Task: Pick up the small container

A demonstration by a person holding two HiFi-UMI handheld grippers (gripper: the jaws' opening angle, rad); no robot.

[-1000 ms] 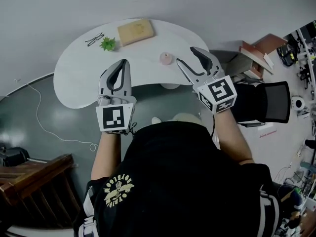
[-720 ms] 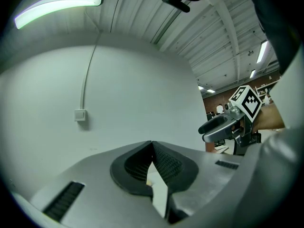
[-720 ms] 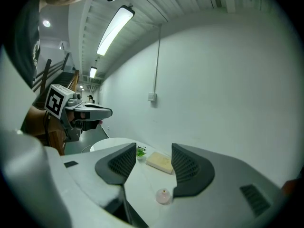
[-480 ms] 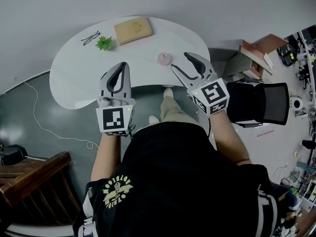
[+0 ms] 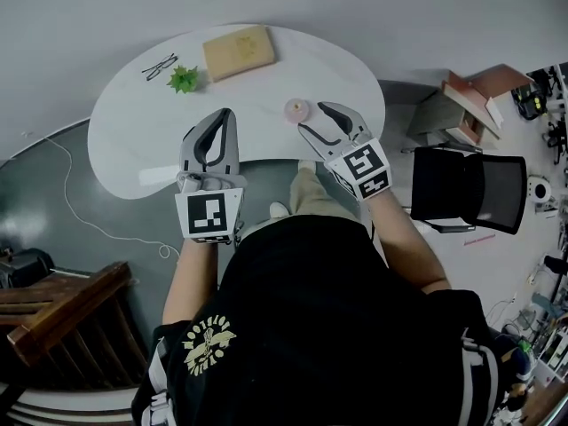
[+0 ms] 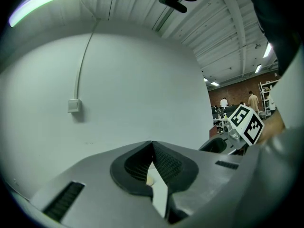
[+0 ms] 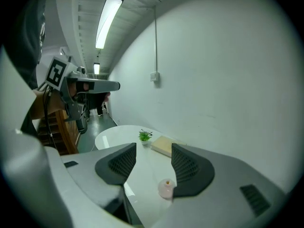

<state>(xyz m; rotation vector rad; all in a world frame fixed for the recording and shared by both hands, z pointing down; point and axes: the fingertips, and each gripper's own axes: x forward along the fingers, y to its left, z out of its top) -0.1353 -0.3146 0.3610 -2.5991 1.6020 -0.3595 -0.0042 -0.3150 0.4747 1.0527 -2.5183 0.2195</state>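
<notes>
The small container (image 5: 296, 109) is a pale pink pot with a lid knob, standing near the front edge of the white table (image 5: 142, 136). My right gripper (image 5: 312, 118) is open just right of it, its fingertips close beside the pot without holding it. In the right gripper view the small container (image 7: 166, 188) stands low between the open right gripper (image 7: 152, 151) jaws, by the right finger. My left gripper (image 5: 226, 115) hovers shut over the table's front edge, empty. In its own view the left gripper (image 6: 152, 144) points at a bare wall.
A tan book (image 5: 237, 51), a small green plant (image 5: 184, 79) and a pair of glasses (image 5: 159, 66) lie at the table's far side. A black chair (image 5: 470, 189) stands to the right. Wooden stairs (image 5: 62, 318) rise at lower left. A cable (image 5: 84, 216) trails on the floor.
My right gripper has moved left and closer to the pink container, staying open. The left gripper has barely shifted. The person has stepped nearer the table.
</notes>
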